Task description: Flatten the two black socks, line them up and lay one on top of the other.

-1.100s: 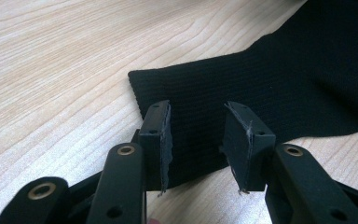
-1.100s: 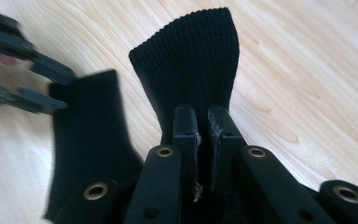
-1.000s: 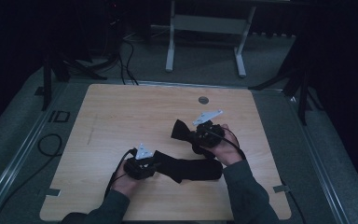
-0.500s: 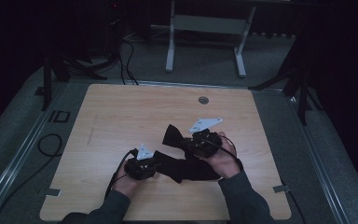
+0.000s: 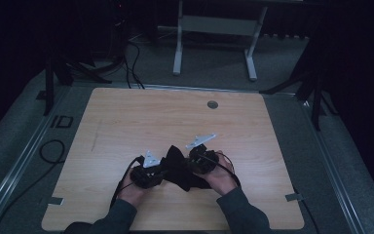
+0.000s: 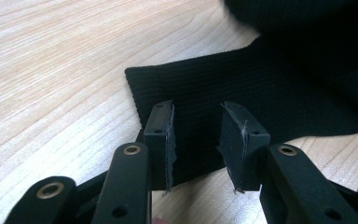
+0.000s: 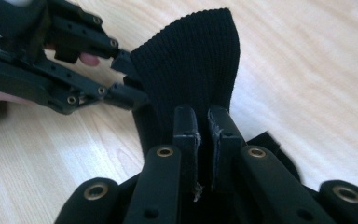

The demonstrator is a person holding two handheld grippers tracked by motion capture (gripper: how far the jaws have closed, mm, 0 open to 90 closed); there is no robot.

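From above, a black knit cloth lies bunched at the near middle of the wooden surface, between the left hand-held gripper and the right hand-held gripper. The left gripper view shows what that misses: its jaws have just been closing yet stand apart, a flat ribbed edge between them, unpinched. The right gripper view shows its jaws nearly together, clamping a fold that stands up beyond them, the left one just beside it.

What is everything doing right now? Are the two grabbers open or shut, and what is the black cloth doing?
left gripper: open, jaws just been closing, black cloth between them but pads apart from it.
right gripper: shut on the black cloth, pinching a fold.
black cloth: knitted, partly lifted, one end standing up above the right gripper, the rest lying on the table.
table: wooden, flat, bearing the cloth.
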